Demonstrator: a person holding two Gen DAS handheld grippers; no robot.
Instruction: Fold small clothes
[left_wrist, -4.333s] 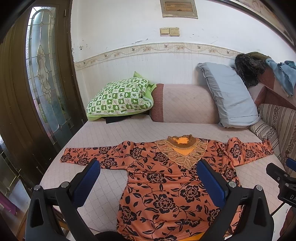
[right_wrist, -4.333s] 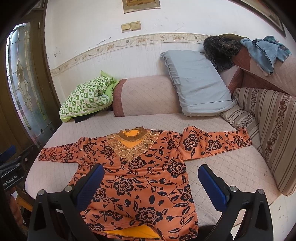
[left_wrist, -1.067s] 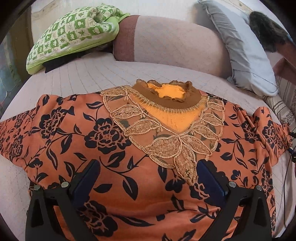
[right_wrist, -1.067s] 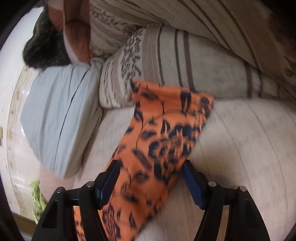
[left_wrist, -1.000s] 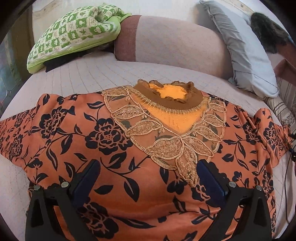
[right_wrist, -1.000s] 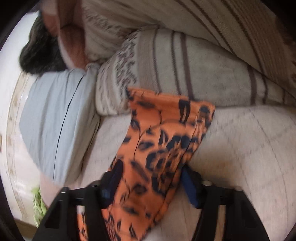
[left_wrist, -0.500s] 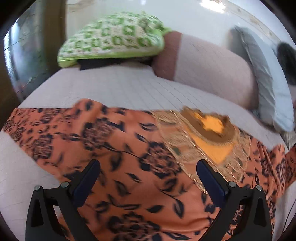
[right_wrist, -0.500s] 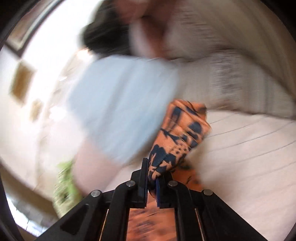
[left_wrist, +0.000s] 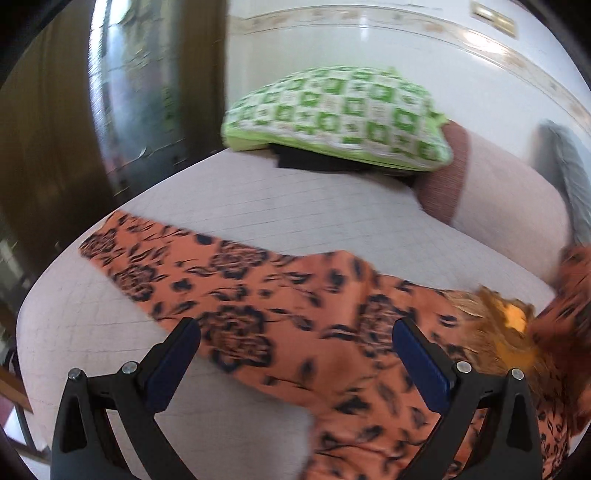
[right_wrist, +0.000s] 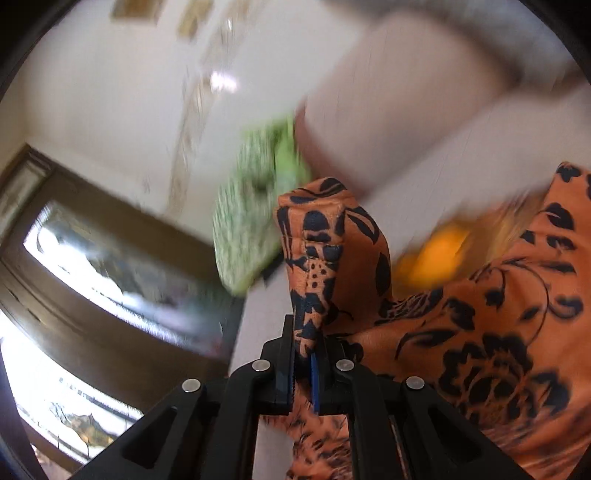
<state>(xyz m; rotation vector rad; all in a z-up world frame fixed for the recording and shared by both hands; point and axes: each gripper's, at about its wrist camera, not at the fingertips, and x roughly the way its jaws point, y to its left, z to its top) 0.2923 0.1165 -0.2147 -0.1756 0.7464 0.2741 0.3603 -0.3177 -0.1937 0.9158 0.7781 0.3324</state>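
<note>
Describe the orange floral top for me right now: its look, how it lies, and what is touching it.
The orange top is thin, soft-looking fabric printed with black roses and leaves, with a gold lace yoke and yellow lining at the neck. It lies front-up on the quilted bed cover. One long sleeve is stretched flat toward the bed's edge. The other sleeve's end is lifted and bunched, pinched in the shut jaws of the right gripper. The left gripper is above the chest with jaws open, holding nothing.

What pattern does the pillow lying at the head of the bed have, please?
The pillow has a green-and-white checked pattern with a lime-green edge, clearest in the left wrist view.
</note>
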